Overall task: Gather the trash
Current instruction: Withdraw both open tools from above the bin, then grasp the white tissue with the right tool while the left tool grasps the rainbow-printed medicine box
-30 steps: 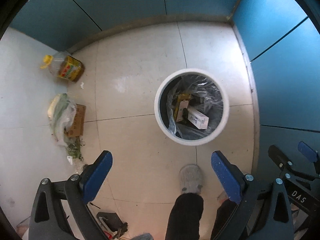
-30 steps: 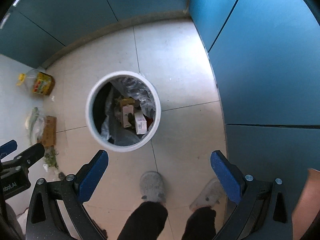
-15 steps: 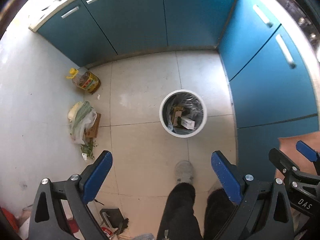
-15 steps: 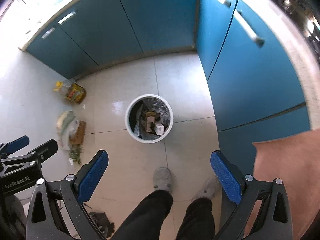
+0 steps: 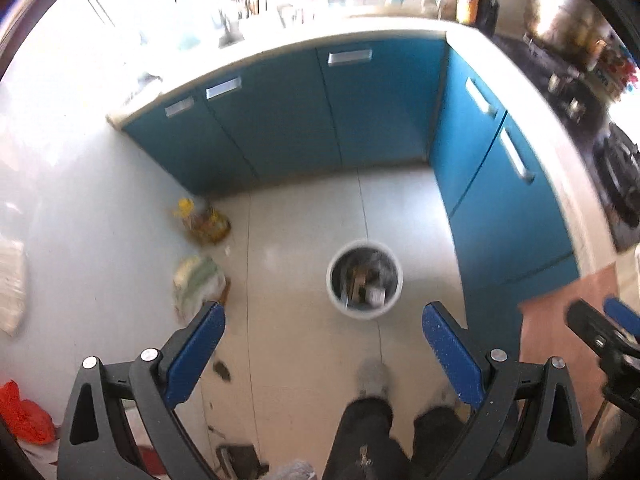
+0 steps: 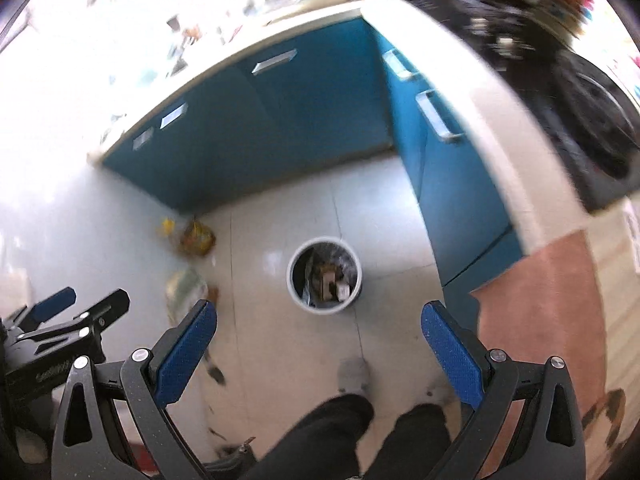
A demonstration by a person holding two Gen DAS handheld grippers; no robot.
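A white round trash bin [image 5: 364, 280] with a clear liner stands on the tiled floor far below, holding boxes and wrappers; it also shows in the right wrist view [image 6: 325, 276]. My left gripper [image 5: 322, 356] is open and empty, high above the floor. My right gripper [image 6: 318, 354] is open and empty, at a similar height. The right gripper also shows at the right edge of the left wrist view [image 5: 608, 328], and the left gripper at the left edge of the right wrist view [image 6: 68, 316].
Blue cabinets [image 5: 332, 120] with a white countertop [image 5: 520, 80] wrap the corner. A yellow oil bottle [image 5: 202, 220] and a bag of greens [image 5: 198, 284] lie by the left wall. A red bag [image 5: 24, 412] sits lower left. The person's legs [image 5: 384, 432] stand below.
Both grippers have risen well away from the bin, which now looks much smaller. The countertop and stove have come into view. Both stay open.
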